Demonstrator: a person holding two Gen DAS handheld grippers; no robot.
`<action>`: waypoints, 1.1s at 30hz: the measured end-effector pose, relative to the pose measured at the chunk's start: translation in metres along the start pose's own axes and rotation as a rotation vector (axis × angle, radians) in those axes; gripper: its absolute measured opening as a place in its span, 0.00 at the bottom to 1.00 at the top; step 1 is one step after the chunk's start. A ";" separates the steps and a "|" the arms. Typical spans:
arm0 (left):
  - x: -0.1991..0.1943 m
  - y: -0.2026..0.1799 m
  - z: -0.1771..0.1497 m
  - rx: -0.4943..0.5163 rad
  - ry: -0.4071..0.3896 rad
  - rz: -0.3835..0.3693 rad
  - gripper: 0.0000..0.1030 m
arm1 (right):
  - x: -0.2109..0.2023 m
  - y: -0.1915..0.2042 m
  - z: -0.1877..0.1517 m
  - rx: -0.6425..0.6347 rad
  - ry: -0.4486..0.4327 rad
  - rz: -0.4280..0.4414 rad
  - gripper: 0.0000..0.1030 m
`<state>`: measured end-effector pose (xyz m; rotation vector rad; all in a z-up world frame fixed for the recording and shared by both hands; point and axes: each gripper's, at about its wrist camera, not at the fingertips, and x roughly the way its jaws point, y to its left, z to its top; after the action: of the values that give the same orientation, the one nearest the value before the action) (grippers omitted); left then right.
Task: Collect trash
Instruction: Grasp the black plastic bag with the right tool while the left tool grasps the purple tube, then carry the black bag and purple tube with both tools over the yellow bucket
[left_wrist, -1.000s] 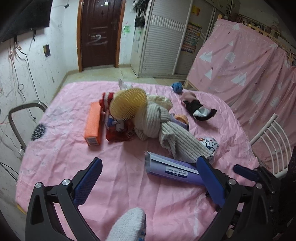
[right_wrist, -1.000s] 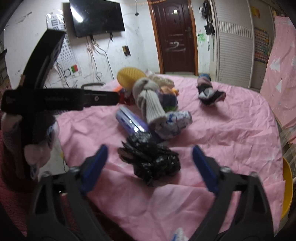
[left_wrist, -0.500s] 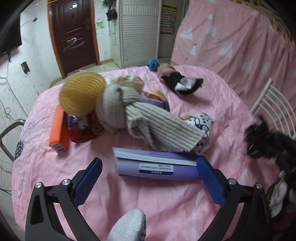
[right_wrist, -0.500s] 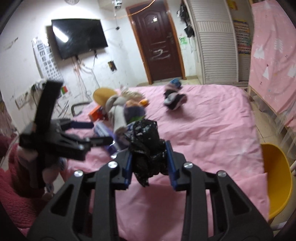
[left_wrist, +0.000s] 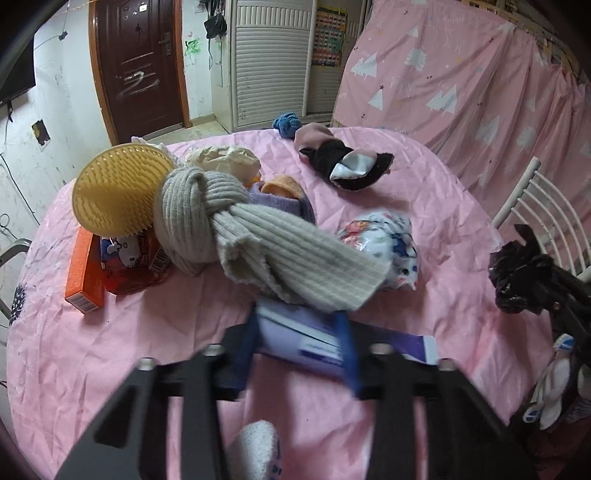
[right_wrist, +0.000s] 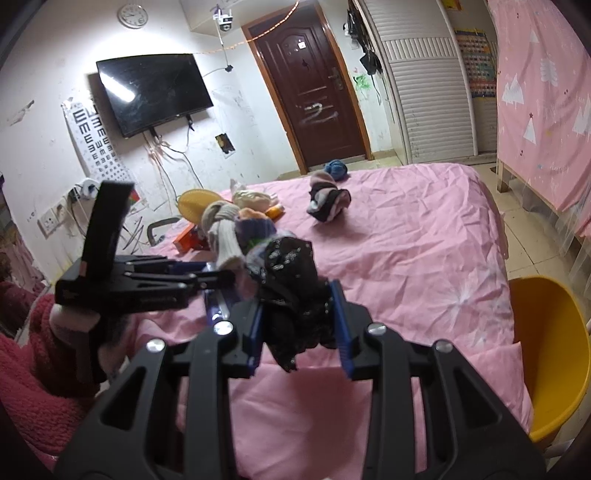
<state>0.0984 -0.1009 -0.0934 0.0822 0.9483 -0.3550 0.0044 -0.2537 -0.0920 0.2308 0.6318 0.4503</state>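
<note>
1. The left gripper (left_wrist: 299, 350) is sitting at the lower centre of its own frame, its blue fingers (left_wrist: 347, 347) narrowed around the purple box (left_wrist: 295, 343) lying on the pink sheet (left_wrist: 129, 350); the fingers are blurred, so whether they are pressing it firmly is hard to tell.
2. The purple box is lying crosswise just below the grey knitted scarf (left_wrist: 258, 240), which is overlapping its upper edge.
3. The right gripper (right_wrist: 299, 325) is appearing at the lower centre of its frame, its fingers closed on a crumpled black plastic bag (right_wrist: 291, 291) that is bulging above and hanging below them, off the bed.
4. In the left wrist view the same black bag (left_wrist: 517, 277) is showing at the right edge.
5. To the upper left of the left wrist frame, a yellow round brush (left_wrist: 114, 192) is leaning above an orange box (left_wrist: 83, 273) and a red packet (left_wrist: 129, 258).
6. A patterned white bundle (left_wrist: 384, 240) is lying right of the scarf, and a black-and-pink garment (left_wrist: 340, 162) is resting towards the upper centre.
</note>
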 end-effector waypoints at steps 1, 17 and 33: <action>-0.002 0.000 -0.001 -0.001 -0.002 -0.003 0.14 | 0.000 -0.001 0.000 0.003 -0.001 0.001 0.30; -0.062 -0.005 -0.010 0.004 -0.124 -0.025 0.00 | -0.020 -0.007 0.008 0.007 -0.068 -0.028 0.30; -0.095 -0.039 0.014 0.093 -0.221 -0.016 0.00 | -0.057 -0.059 0.016 0.089 -0.172 -0.134 0.30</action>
<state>0.0459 -0.1163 -0.0047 0.1177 0.7142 -0.4140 -0.0066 -0.3332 -0.0701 0.3063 0.4950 0.2705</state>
